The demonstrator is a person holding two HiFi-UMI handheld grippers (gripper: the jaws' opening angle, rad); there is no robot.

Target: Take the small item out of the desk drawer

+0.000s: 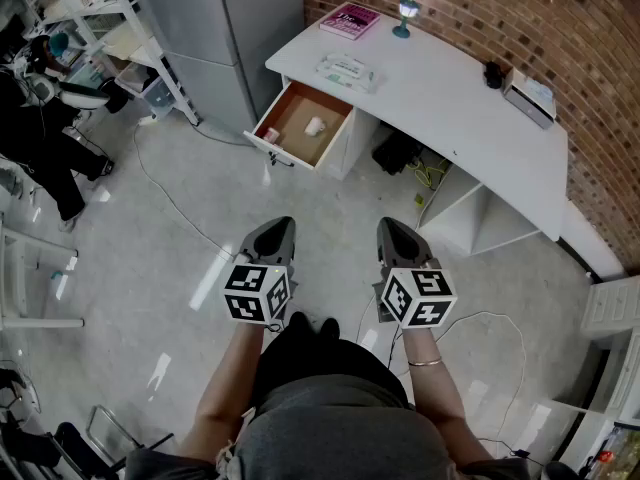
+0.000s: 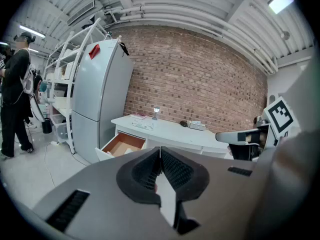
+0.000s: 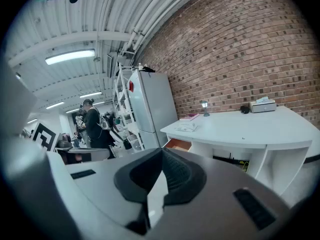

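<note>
- A small white item [image 1: 314, 126] lies on the wooden bottom of the open drawer [image 1: 290, 108], about mid-drawer and untouched.
- A second small reddish thing [image 1: 270, 135] sits near the drawer's front left corner, so which of the two the task means cannot be told for sure.
- The drawer is pulled out from the left end of the white desk [image 1: 450, 108], so nothing blocks a reach from above.
- On the desk top, far from the person, lie a packet [image 1: 347, 71], a pink book [image 1: 350, 20] and a small lamp [image 1: 406, 13]. A grey fridge [image 1: 230, 28] stands to the left of the desk.
- The left gripper [image 1: 280, 224] and the right gripper [image 1: 388, 226] hang side by side over the floor [image 1: 160, 268], well apart from the drawer. Each has its jaws pressed together with nothing between them.
- The step in hand appears to be the approach, with no reach yet begun.
- The next move calls for walking up to the drawer, spreading one gripper's jaws and lowering them round the item before pinching.
</note>
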